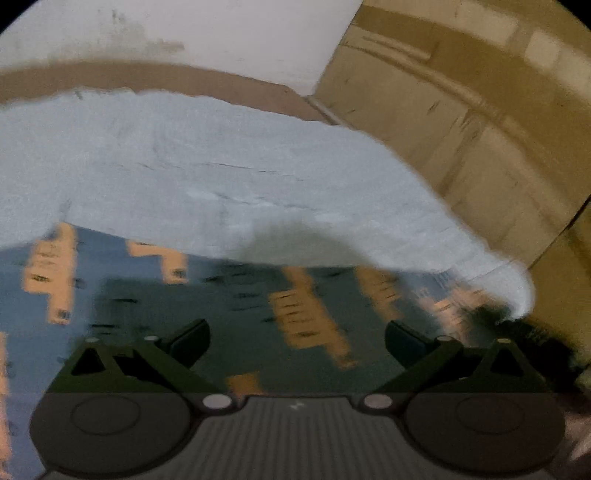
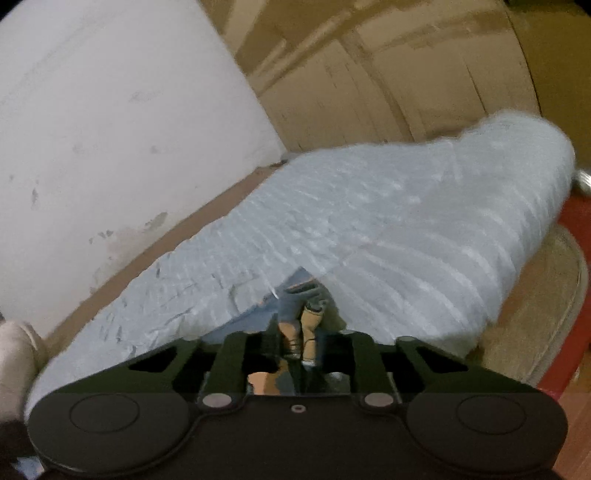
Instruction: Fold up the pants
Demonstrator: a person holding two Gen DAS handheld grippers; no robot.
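Observation:
The pants (image 1: 207, 184) are pale blue-grey fabric spread over a patterned blue and orange bedcover (image 1: 303, 314). In the left wrist view, my left gripper (image 1: 297, 341) is open and empty, its fingertips (image 1: 192, 339) just short of the pants' near edge. In the right wrist view, the pants (image 2: 388, 229) hang lifted and draped away from my right gripper (image 2: 301, 325), which is shut on a bunched edge of them. The fingertips are hidden under the fabric. Both views are motion-blurred.
A white wall (image 1: 207, 33) and a brown wooden wardrobe (image 1: 461, 110) stand behind the bed. In the right wrist view a beige rug (image 2: 535, 314) lies on a red floor (image 2: 576, 229) at right, and a pale cushion (image 2: 14, 354) sits at far left.

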